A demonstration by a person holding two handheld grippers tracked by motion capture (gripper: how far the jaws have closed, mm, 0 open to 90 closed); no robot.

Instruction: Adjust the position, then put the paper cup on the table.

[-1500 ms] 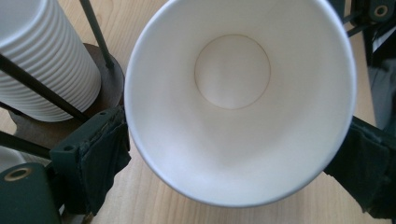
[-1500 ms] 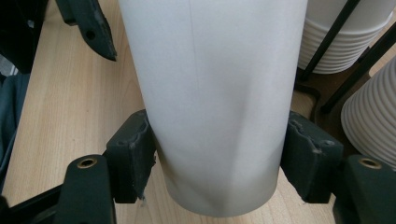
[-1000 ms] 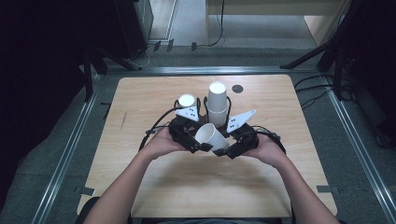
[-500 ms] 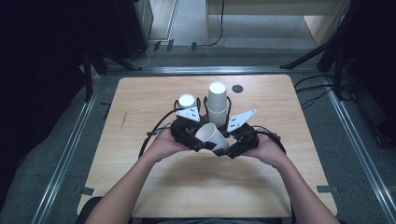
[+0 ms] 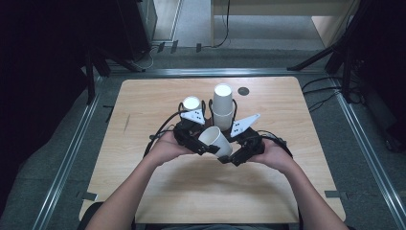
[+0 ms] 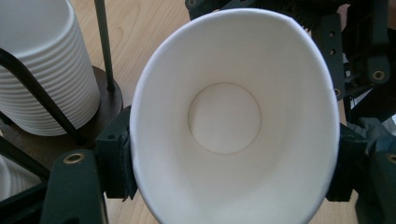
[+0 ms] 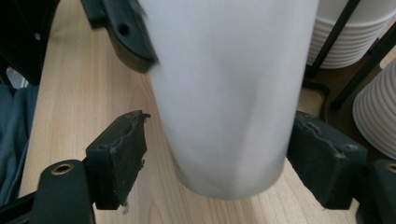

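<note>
A white paper cup point(image 5: 213, 137) lies tilted above the table's middle, held between both hands. My left gripper point(image 5: 207, 143) is shut on it near the rim; in the left gripper view the cup's mouth point(image 6: 224, 116) is squeezed into an oval between the two pads point(image 6: 114, 161). My right gripper point(image 5: 226, 155) is at the cup's base. In the right gripper view its jaws stand open around the cup's lower wall point(image 7: 229, 93): the left pad point(image 7: 119, 156) is clear of it and the right pad sits against it.
Just behind the grippers, a black wire holder carries a tall stack of white cups point(image 5: 222, 103) and a shorter stack point(image 5: 191, 102). A small dark disc point(image 5: 243, 91) lies on the wooden table point(image 5: 143, 105). Metal rails border the table.
</note>
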